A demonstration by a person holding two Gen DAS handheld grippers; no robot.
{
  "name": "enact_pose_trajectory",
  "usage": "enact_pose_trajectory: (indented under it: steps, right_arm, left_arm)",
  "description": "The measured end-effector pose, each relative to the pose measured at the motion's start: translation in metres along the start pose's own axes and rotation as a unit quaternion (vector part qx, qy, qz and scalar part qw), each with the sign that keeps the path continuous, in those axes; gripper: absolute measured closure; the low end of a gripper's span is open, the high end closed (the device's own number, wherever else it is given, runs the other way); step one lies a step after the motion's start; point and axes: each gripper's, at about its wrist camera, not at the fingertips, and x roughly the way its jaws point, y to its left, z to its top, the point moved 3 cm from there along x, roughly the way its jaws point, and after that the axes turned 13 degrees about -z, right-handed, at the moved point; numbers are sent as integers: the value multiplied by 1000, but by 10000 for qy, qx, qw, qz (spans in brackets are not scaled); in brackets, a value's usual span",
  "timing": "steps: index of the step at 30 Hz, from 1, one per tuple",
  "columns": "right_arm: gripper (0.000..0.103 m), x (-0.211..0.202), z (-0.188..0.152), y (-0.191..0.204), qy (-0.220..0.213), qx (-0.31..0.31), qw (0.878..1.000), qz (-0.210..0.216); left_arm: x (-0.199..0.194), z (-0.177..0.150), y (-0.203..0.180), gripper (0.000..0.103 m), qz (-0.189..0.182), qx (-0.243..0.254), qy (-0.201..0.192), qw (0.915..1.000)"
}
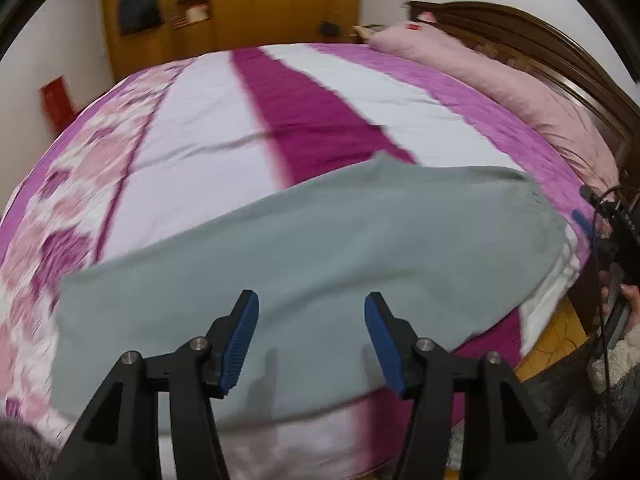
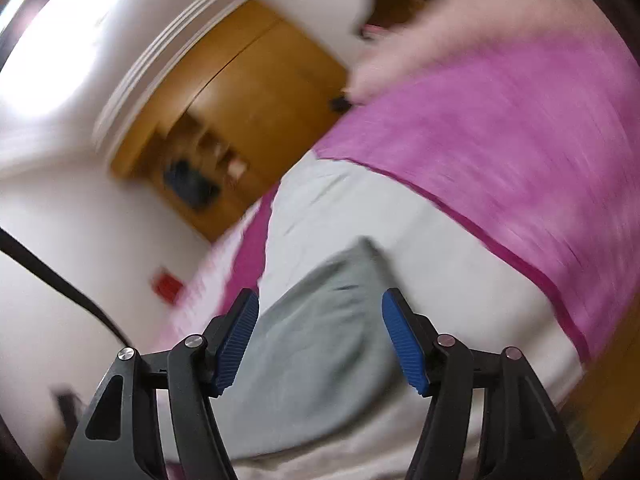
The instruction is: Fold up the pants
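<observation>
Grey-green pants (image 1: 320, 248) lie flat across the near part of the bed, stretched from lower left to upper right. My left gripper (image 1: 311, 316) is open and empty, held just above the pants near the bed's front edge. My right gripper (image 2: 320, 320) is open and empty, above one end of the pants (image 2: 320, 352) in the blurred right wrist view. The right gripper also shows at the far right of the left wrist view (image 1: 588, 220), beside the pants' right end.
The bed cover (image 1: 208, 136) has pink, magenta and white stripes. A pink pillow (image 1: 520, 80) lies along the dark wooden headboard (image 1: 568, 52). A yellow wooden wardrobe (image 1: 248, 4) stands behind the bed. Wooden floor (image 1: 556, 332) shows at the right.
</observation>
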Motion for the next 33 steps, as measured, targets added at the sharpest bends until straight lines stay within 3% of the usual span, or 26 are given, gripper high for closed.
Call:
enact_pose_trajectory:
  steps: [3, 7, 11, 16, 25, 29, 33]
  right_arm:
    - [40, 9, 1, -23, 347, 405, 9985, 84]
    - [40, 22, -3, -16, 537, 276, 9980, 164]
    - [39, 43, -11, -9, 784, 97, 9968, -146]
    - [39, 43, -22, -11, 891, 413, 9952, 41]
    - [38, 69, -7, 2, 751, 287, 9966, 183]
    - [41, 67, -10, 2, 765, 295, 9966, -27]
    - [54, 61, -15, -12, 916, 647, 9937, 83]
  left_arm:
    - [19, 12, -26, 45, -202, -26, -7, 9998]
    - [55, 17, -56, 45, -1073, -341, 608, 9918]
    - [61, 18, -71, 45, -917, -97, 605, 9939]
    - [58, 2, -66, 45, -1056, -241, 803, 9909]
    - [56, -4, -52, 45, -1119, -417, 677, 9905]
    - [50, 0, -52, 45, -1188, -508, 495, 9904]
    - [49, 0, -52, 45, -1099, -419, 506, 9918]
